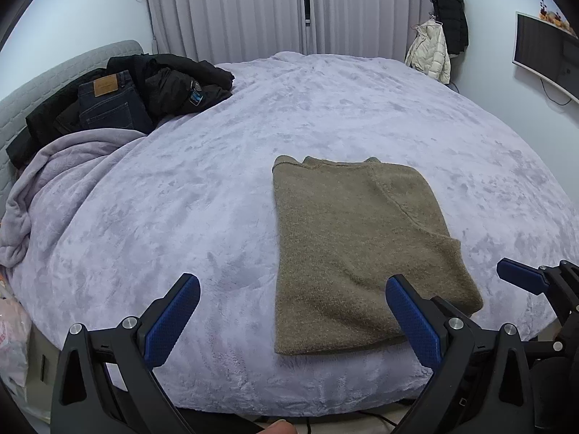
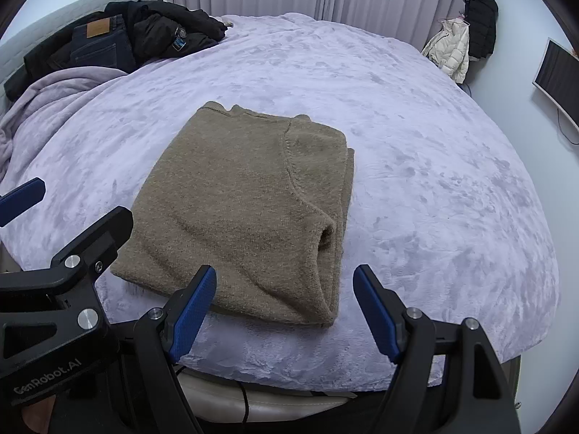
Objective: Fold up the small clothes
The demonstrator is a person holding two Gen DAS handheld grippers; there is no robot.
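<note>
A tan knitted sweater [image 1: 347, 246] lies folded into a long rectangle on the lilac bedspread [image 1: 217, 181], its sleeves tucked over the body. It also shows in the right wrist view [image 2: 246, 209]. My left gripper [image 1: 293, 293] is open and empty, held above the near edge of the bed, its right finger over the sweater's near hem. My right gripper [image 2: 286, 282] is open and empty, just short of the sweater's near right corner. Neither gripper touches the cloth.
A heap of dark jackets and jeans [image 1: 123, 97] lies at the far left by the grey headboard [image 1: 54, 76], above a bunched lilac blanket [image 1: 54, 173]. Coats [image 1: 439, 39] hang in the far right corner. A monitor [image 1: 542, 58] hangs on the right wall.
</note>
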